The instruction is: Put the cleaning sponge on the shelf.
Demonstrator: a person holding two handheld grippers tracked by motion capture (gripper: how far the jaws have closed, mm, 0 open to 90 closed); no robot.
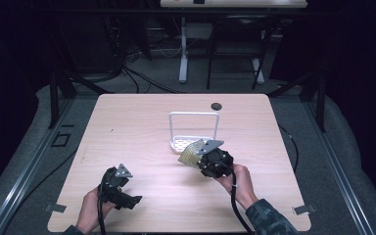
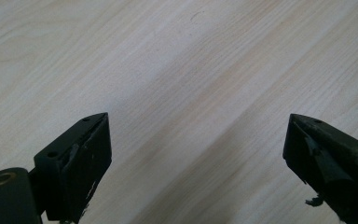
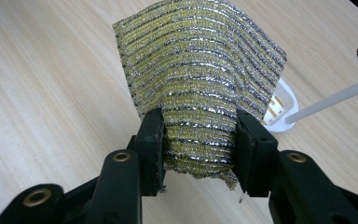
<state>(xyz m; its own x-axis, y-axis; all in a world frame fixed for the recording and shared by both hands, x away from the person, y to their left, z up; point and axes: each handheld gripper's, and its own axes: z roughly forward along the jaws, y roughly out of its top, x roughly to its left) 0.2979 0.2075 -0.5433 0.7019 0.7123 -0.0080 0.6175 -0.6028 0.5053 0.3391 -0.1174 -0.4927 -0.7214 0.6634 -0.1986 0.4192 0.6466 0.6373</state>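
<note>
Gold-and-silver striped mesh, a scouring cloth (image 3: 200,79), is clamped between the two black jaws of the right gripper (image 3: 199,140), its lower edge squeezed between the pads and the rest fanning upward past them. In the high view the cloth (image 1: 190,153) is carried above the table (image 1: 127,122), near its middle, and sticks out at ten o'clock from the right gripper (image 1: 203,155), just beside the front edge of a white wire rack (image 1: 194,115). The rack's perforated base (image 1: 183,143) lies at twelve o'clock from the cloth, and its upright frame stands beyond that, so the way forward is blocked there. A dark round hole (image 1: 216,105) is set in the tabletop at one o'clock from the rack, near the far edge.

The left gripper (image 1: 119,177) is held low at seven o'clock from the cloth, well apart from it; its jaws are spread wide, with bare wood grain seen between them in the left gripper view (image 2: 196,154). Open tabletop is left between the two grippers and along the whole left half, out to the rounded far-left corner. To the right of the rack, bare wood runs to the table's right edge.
</note>
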